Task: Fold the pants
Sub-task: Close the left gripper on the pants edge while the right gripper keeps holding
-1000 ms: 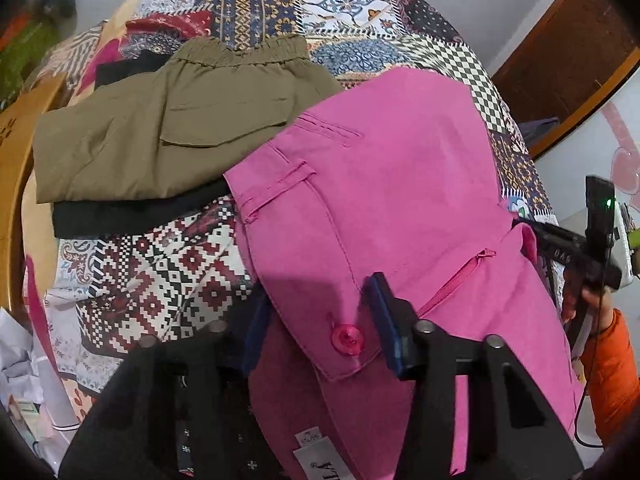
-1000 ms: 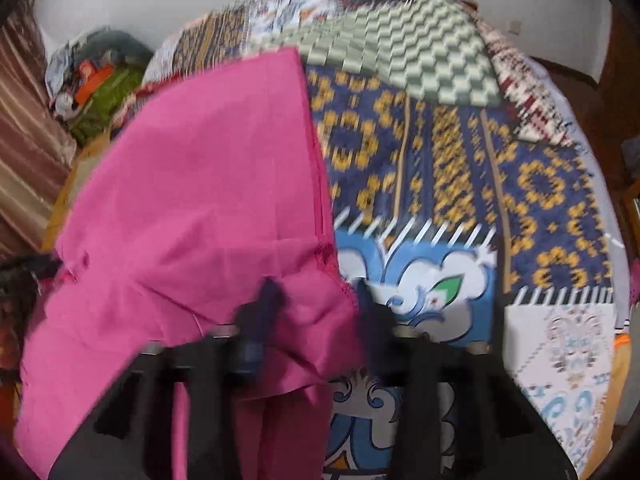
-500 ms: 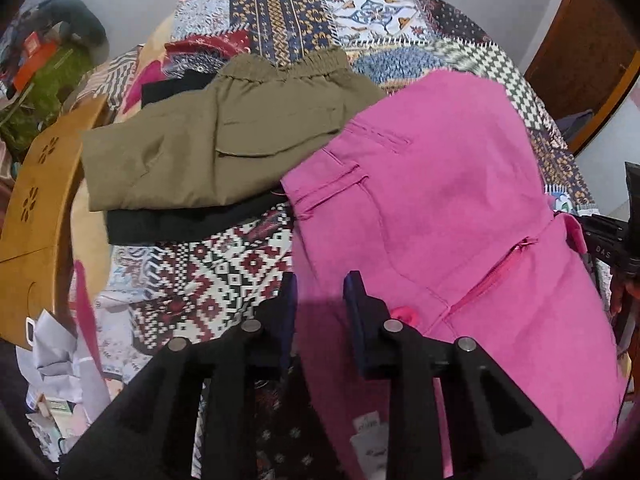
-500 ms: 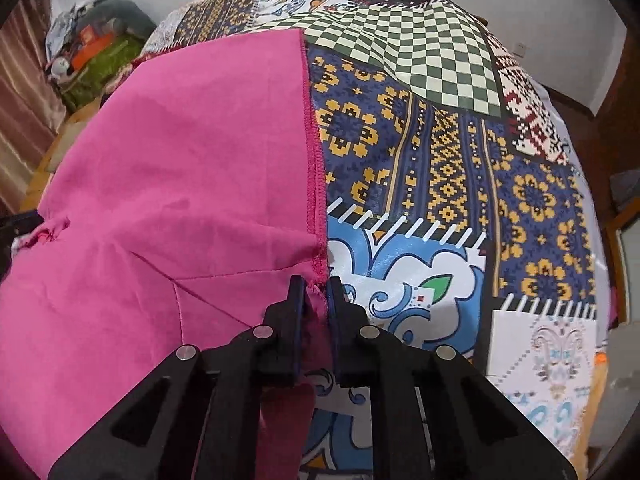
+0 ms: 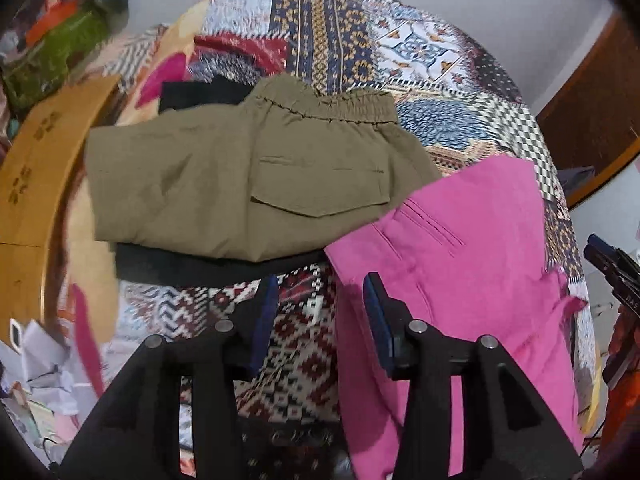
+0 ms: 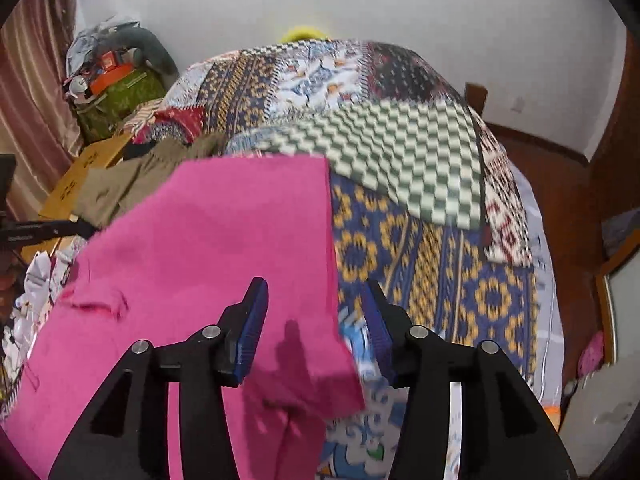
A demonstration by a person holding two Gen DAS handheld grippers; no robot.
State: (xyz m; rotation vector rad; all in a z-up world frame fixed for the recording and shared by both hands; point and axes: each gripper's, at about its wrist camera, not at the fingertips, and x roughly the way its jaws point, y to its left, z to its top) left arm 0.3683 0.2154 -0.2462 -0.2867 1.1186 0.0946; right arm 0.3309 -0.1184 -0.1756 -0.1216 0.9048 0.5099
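Observation:
Pink pants (image 5: pixel 460 264) lie folded on the patchwork bedspread (image 5: pixel 352 40), their waistband toward the olive pile. My left gripper (image 5: pixel 318 308) hovers just left of their waistband edge; its jaws are opening, with only the bedspread behind the gap. In the right wrist view the pink pants (image 6: pixel 224 248) spread below my right gripper (image 6: pixel 316 316). Its jaws are opening too, and the cloth's right edge lies beneath the gap without touching the pads. The right gripper (image 5: pixel 612 264) also shows at the far right of the left wrist view.
Folded olive pants (image 5: pixel 248 176) rest on a black garment (image 5: pixel 192 268) at the bed's left side. A wooden board (image 5: pixel 36 176) and crumpled paper (image 5: pixel 40 360) sit left of the bed. A cluttered green bag (image 6: pixel 116 96) stands by the curtain, a wooden door (image 5: pixel 592 112) to the right.
Both grippers closed on the pink pants half a second ago and have since let go. The left moved left off the waistband; the right rose above the cloth.

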